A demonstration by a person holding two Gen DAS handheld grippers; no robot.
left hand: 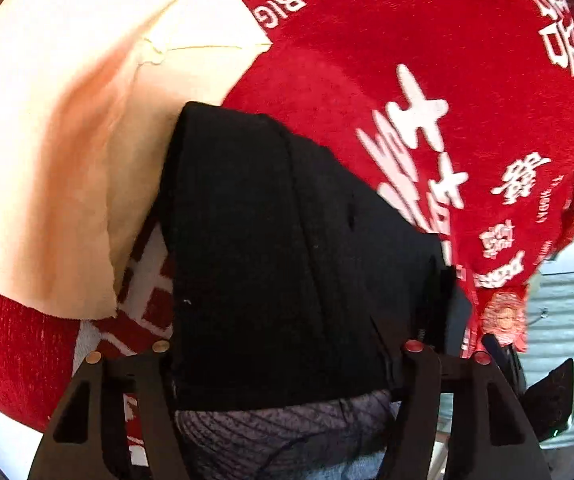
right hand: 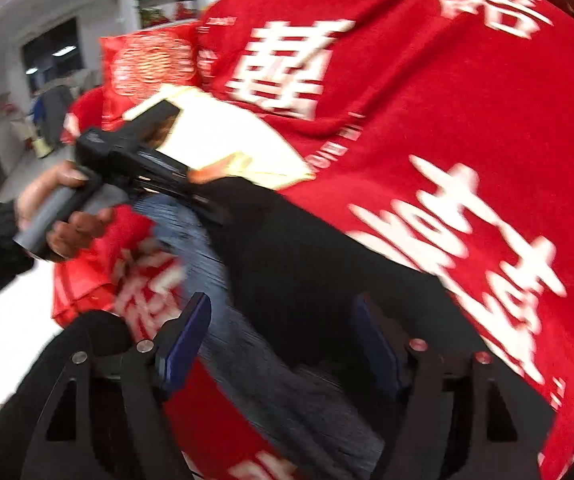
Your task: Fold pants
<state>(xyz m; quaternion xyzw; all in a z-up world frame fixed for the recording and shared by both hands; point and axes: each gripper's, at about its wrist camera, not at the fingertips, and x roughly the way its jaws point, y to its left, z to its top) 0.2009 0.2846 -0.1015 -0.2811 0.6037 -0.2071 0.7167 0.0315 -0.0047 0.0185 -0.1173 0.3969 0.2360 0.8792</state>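
Showed a bright white-walled room behind a tabletop draped in a red cloth [left hand: 367, 60]. Bore big white Chinese characters and the Latin letters "BIG" [left hand: 291, 8]. Carried one cream cloth [left hand: 67, 120] toward the far left corner. Held one pair of black pants [left hand: 247, 220], folded into a thick slab by the near edge, with grey ribbed fabric [left hand: 287, 428] showing underneath.

Counted two claws. Kept the left claw [left hand: 287, 344], gripped by a hand [right hand: 63, 216], astride the pants; could not tell whether it pinched them. Left the right claw [right hand: 283, 340] wide apart, blue pads [right hand: 185, 340] clear of the pants between them.
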